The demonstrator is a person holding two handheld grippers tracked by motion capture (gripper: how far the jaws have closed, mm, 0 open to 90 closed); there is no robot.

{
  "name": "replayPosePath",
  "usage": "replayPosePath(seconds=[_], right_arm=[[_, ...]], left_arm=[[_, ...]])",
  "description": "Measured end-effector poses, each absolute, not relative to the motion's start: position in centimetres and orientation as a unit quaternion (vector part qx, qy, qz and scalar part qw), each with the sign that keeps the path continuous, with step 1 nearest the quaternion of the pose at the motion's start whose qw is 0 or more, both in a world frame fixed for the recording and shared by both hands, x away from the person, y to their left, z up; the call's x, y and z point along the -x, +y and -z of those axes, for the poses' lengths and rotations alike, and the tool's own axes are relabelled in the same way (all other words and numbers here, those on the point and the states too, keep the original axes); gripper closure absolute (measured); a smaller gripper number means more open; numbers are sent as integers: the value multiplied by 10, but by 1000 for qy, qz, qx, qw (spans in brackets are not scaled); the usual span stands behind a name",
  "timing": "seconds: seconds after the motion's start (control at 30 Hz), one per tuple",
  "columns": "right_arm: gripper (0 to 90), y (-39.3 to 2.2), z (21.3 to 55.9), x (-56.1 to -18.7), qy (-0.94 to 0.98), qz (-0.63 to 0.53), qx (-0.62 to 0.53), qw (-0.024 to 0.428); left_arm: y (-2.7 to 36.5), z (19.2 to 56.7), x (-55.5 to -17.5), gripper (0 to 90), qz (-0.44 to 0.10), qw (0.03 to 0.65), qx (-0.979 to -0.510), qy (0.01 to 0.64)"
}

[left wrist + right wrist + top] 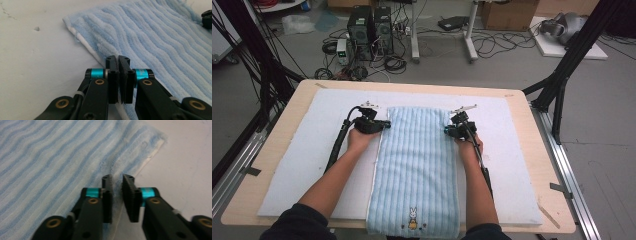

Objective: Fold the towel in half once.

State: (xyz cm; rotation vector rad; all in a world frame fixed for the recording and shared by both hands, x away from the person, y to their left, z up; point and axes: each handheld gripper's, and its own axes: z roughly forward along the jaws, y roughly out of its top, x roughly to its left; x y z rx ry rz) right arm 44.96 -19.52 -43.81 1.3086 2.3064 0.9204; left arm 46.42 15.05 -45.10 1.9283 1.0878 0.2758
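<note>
Ribbed, fluffy pale-blue towel [414, 170] lying flat along the white foam mat [302, 160], rabbit motif at the near hem. Left gripper [118, 60] pinched tight on the towel's left edge. Right gripper [117, 178] clamped around the thin right edge.

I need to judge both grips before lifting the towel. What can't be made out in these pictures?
- High view: the near hem of the blue towel is cut off by the bottom edge.
- High view: jaw contact of the left gripper and right gripper is too small to read.
- Right gripper view: blurred; whether the pads press on the towel edge is unclear.
- Left gripper view: the closed jaws hide how much hem is caught.
</note>
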Motion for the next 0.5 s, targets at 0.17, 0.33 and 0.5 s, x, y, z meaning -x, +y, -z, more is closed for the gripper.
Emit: replayPosePath(seconds=[0.17,0.33,0.5], right_arm=[[851,-190,437,-454,809,-307,-459,202],[850,-190,430,-456,778,-351,-474,217],[850,-189,428,-451,785,-356,-462,208]], left_arm=[[154,449,-469,866,-122,465,-750,454],[158,440,-471,865,-132,475,-748,445],[162,435,-465,864,-123,486,-749,433]])
